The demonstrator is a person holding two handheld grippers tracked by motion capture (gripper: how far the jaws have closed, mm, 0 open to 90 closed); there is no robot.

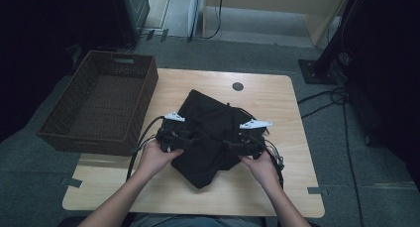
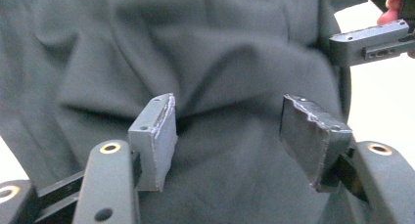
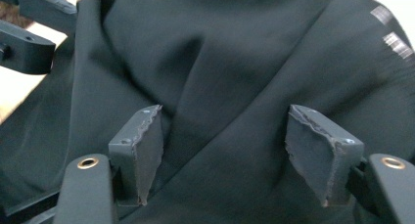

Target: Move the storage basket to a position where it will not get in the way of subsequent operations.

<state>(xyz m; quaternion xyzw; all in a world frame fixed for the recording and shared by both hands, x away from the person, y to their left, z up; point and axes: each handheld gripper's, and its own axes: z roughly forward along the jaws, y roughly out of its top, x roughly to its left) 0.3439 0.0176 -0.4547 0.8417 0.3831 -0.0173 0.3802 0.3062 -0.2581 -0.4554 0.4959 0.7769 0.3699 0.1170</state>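
- High view: the black garment (image 1: pixel 208 133) lies crumpled mid-table (image 1: pixel 277 187), the wicker basket (image 1: pixel 99 105) just off the table's left edge. The left gripper (image 1: pixel 185 138) and right gripper (image 1: pixel 237 143) sit at its two sides; a good fold likely needs matching pinches on opposite edges.
- Left gripper view: jaws apart, cloth (image 2: pixel 195 62) between them ungripped; folds show close, unlike from above.
- Right gripper view: jaws apart over creased cloth (image 3: pixel 235 57); pale stripes (image 3: pixel 391 31) at one edge.

Black cloth garment (image 1: pixel 208 133), crumpled w/ folds, lying mid-table, near front edge.
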